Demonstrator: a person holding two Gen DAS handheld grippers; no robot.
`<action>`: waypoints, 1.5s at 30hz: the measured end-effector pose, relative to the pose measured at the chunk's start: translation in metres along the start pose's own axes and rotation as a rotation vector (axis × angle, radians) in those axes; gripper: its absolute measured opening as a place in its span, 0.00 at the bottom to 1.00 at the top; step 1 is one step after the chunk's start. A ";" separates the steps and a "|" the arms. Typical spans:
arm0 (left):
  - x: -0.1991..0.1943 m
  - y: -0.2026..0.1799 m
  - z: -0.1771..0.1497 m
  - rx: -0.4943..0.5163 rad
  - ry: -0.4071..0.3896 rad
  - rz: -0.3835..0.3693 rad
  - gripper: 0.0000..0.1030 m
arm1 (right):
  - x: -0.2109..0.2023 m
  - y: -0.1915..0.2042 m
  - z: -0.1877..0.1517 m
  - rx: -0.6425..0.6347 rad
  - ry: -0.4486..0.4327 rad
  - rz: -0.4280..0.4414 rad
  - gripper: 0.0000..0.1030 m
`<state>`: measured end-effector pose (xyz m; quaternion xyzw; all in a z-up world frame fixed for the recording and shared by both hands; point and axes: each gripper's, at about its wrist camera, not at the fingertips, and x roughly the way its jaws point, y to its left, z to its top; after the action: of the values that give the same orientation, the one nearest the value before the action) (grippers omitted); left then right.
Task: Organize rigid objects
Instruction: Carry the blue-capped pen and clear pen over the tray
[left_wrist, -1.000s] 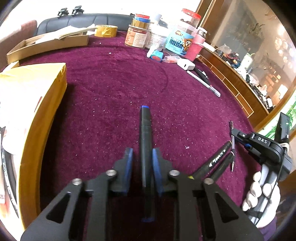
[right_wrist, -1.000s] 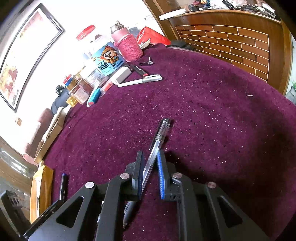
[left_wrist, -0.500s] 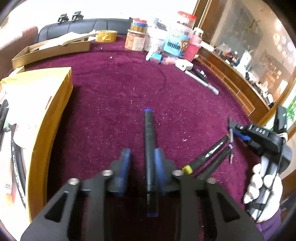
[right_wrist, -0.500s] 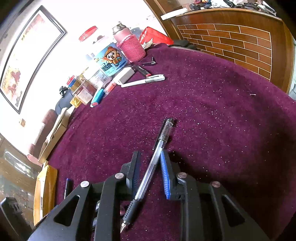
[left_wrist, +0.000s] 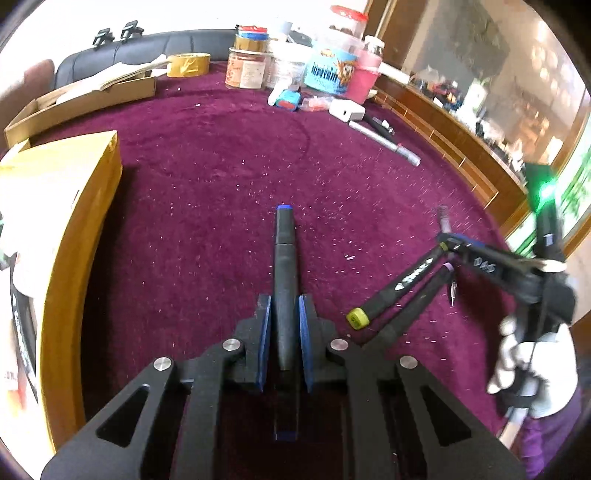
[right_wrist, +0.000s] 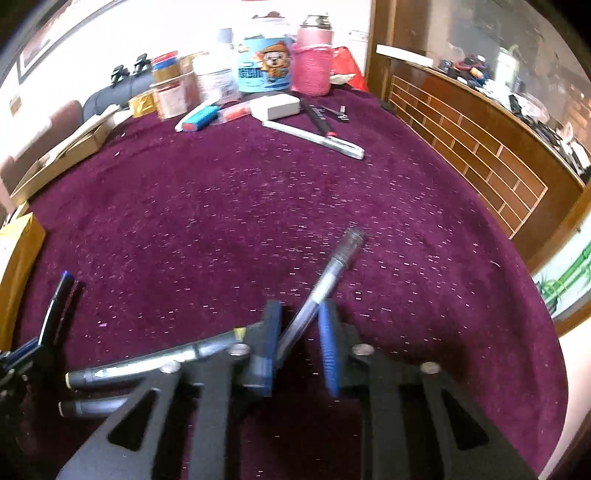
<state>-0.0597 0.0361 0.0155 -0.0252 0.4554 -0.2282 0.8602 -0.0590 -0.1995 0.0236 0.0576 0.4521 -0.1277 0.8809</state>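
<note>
A: Where do things stand?

B: The left claw (left_wrist: 283, 317) is closing on a black marker with a blue tip (left_wrist: 283, 266); the blue pads sit tight against its barrel, and it points out over the purple table (left_wrist: 207, 177). The right claw (right_wrist: 297, 339) is closing on a clear pen (right_wrist: 328, 280), which crosses the gap at a slant, cap end up and to the right.

A: Is that pen held well?

B: Only loosely, I think. It leans against the left pad and looks clear of the right one, though the right wrist view is blurred. I would squeeze fully before carrying it.

A: And where should they go?

B: Two more markers, one with a yellow end (left_wrist: 395, 291) and one darker (left_wrist: 417, 306), lie side by side just left of the right claw. Laying the held ones parallel beside them, ends level, would make a neat row. Lower each flat onto the cloth before letting go, so nothing rolls.

A: What has changed from a second ago?

B: The right claw has rolled and swung round: the jars (right_wrist: 266, 66) at the far edge now stand straight ahead instead of off to the left, and the pen sits more tilted in the jaws. The left claw has barely shifted; the marker lies in the same line, after the jaws briefly loosened and gripped again.

A: Anything in the way?

B: The yellow box (left_wrist: 55, 206) at the left is well apart.
</note>
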 end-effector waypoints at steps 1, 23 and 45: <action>-0.005 0.000 -0.001 -0.006 -0.008 -0.008 0.11 | -0.001 0.000 0.000 0.002 -0.001 0.006 0.12; -0.130 0.099 -0.028 -0.318 -0.249 -0.100 0.12 | -0.059 0.029 -0.002 0.146 0.010 0.614 0.07; -0.141 0.238 -0.080 -0.609 -0.247 0.166 0.12 | -0.064 0.251 -0.027 -0.104 0.221 0.826 0.08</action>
<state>-0.1029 0.3204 0.0178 -0.2714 0.3957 -0.0060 0.8774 -0.0464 0.0582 0.0563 0.2030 0.4887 0.2656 0.8059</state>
